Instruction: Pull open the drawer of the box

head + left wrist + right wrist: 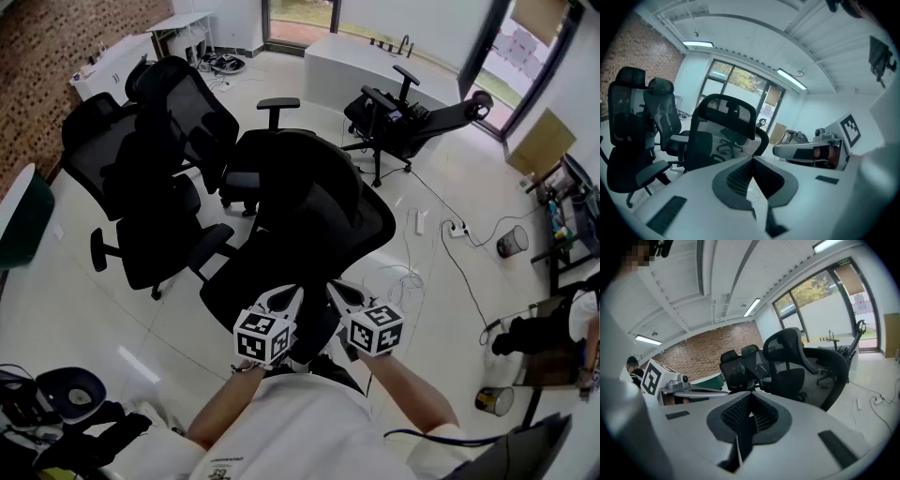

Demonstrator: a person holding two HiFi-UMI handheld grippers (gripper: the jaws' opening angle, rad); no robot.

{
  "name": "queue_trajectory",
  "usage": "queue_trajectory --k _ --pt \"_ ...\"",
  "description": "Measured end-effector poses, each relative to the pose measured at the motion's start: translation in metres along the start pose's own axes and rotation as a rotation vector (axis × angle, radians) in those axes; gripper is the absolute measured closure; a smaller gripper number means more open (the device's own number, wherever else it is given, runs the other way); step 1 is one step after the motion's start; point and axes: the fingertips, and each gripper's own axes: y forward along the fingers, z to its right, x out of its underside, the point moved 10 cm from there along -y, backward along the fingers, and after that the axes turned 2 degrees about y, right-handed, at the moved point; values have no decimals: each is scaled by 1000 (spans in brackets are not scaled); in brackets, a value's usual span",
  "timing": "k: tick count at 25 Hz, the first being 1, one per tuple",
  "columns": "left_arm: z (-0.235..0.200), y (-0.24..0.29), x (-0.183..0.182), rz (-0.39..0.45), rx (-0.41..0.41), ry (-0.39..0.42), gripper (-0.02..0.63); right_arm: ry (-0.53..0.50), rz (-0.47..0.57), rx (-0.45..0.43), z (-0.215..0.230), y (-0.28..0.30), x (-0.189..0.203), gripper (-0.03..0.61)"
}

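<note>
No box or drawer shows in any view. In the head view both grippers are held close in front of the person's chest, side by side above a black office chair (309,216). The left gripper (289,298) and the right gripper (337,292) each have their jaws pressed together with nothing between them. Seen from its own camera, the left gripper (752,159) is shut and points at a mesh-backed chair (724,131). The right gripper (751,394) is likewise shut and empty, aimed toward chairs (787,362) and a brick wall.
Several black office chairs (150,159) crowd the white tiled floor ahead. A power strip and cables (441,230) lie on the floor to the right. A white counter (366,61) stands at the back. Desk clutter (56,412) sits at the lower left, shelving (572,216) at the right.
</note>
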Motion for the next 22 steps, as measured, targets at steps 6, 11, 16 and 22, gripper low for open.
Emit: queue_trajectory --k 6,11,16,22 --pt "-2 7 3 -10 44 14 614 14 -16 28 0 -5 10 592" --pt "10 18 5 -44 129 49 614 91 15 119 1 -27 27 592" --pt "30 34 10 -83 233 87 614 166 37 210 4 -55 46 592" --pt "75 56 23 -150 372 149 614 228 112 330 7 -105 68 592"
